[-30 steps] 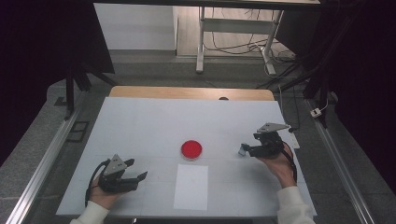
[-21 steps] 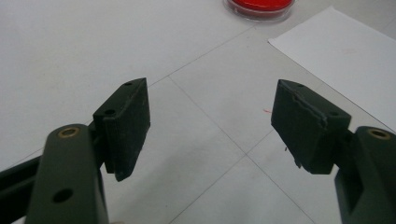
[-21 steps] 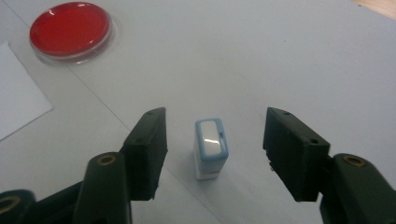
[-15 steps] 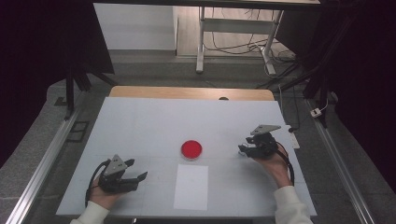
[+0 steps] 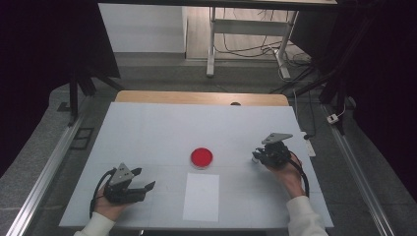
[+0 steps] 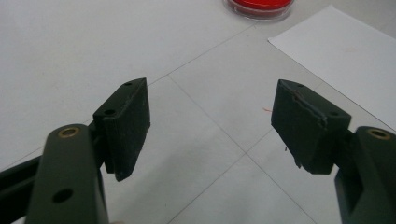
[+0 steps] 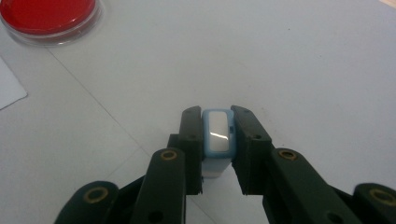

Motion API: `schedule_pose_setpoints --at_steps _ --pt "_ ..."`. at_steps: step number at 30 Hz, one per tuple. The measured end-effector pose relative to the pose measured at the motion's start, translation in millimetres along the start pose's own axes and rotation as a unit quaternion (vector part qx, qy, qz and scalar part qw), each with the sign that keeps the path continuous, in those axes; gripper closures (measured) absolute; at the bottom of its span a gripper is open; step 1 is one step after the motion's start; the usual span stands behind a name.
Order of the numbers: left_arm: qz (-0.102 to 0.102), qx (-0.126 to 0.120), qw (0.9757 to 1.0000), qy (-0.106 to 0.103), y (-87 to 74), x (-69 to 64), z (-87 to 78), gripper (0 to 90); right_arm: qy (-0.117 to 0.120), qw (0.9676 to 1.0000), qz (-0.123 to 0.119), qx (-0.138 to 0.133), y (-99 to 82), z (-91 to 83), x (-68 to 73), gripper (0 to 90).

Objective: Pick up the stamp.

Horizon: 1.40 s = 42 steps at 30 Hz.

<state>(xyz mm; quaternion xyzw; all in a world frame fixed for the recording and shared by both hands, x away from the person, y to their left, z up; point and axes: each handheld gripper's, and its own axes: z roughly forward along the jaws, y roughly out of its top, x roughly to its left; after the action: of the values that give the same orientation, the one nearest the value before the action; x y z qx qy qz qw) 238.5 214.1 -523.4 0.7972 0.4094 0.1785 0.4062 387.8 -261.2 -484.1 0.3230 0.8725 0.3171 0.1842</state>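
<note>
A round red dish (image 5: 201, 157) sits at the middle of the white table; it also shows at the top of the left gripper view (image 6: 259, 6) and at the top left of the right gripper view (image 7: 45, 16). A white paper sheet (image 5: 201, 196) lies just in front of it. My right gripper (image 5: 257, 156) is at the right of the dish, shut on a small light-blue and white block (image 7: 217, 135) held between its jaws (image 7: 217, 140). My left gripper (image 5: 145, 180) rests near the front left, open, with nothing between its fingers (image 6: 125, 123).
The white table top (image 5: 162, 128) has a wooden strip along its far edge (image 5: 201, 97). Metal rails run along both sides. Table legs and cables stand on the floor beyond the far edge.
The right gripper has shifted slightly toward the person and left with the block in it. The left gripper has stayed where it was.
</note>
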Motion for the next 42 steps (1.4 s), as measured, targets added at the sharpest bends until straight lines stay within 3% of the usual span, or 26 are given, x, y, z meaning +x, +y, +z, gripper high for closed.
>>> schedule_pose_setpoints --at_steps 6,14,19,25,31,42 --pt "0.001 0.000 1.0000 -0.001 0.0 -0.2 -0.2 28.1 -0.002 1.0000 -0.007 -0.003 0.4 -0.4 0.5 75.4" --pt "0.000 0.000 1.0000 0.000 0.0 -0.2 -0.1 28.2 -0.007 0.9994 0.002 -0.033 2.2 -8.4 0.9 75.5" --pt "0.000 -0.001 1.0000 0.000 0.0 -0.5 -0.3 28.2 -0.006 0.9982 0.019 -0.057 2.4 -14.2 -1.0 75.5" --pt "0.000 -0.001 1.0000 0.000 0.0 -0.4 -0.2 28.1 0.008 0.9942 0.048 -0.096 2.8 -21.9 -3.1 75.5" --pt "0.000 0.000 1.0000 0.001 0.0 -0.8 -0.2 28.2 0.000 0.9927 0.053 -0.108 3.1 -27.7 -3.0 75.5" --pt "0.000 -0.002 1.0000 0.002 0.2 -1.1 -0.5 28.1 0.015 0.9914 0.049 -0.121 7.7 -32.5 3.3 75.6"
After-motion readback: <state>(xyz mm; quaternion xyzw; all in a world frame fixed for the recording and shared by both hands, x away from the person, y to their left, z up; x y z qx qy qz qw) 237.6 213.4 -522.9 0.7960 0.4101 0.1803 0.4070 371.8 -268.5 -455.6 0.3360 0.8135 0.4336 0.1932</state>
